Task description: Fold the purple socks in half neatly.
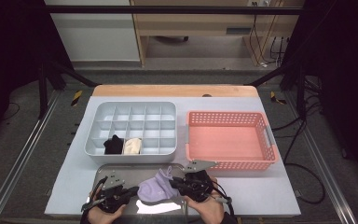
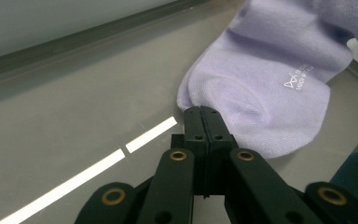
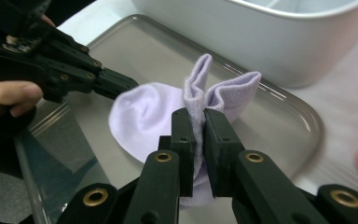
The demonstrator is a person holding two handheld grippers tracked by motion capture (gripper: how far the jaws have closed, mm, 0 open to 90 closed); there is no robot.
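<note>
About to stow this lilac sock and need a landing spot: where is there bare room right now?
The pink plastic basket is bare inside. The grey compartment organiser has every cell free except two front ones, holding a black sock and a cream sock. Crowded: the steel tray at the front, where both grippers clamp the lilac sock.

We see a lilac sock [image 1: 154, 190] bunched on the steel tray [image 1: 121, 169] at the bench's near edge. It is soft knit with small white lettering on its side. Its toe end lies flat (rounded, smooth), while its ribbed cuff is gathered upright into folds.
</note>
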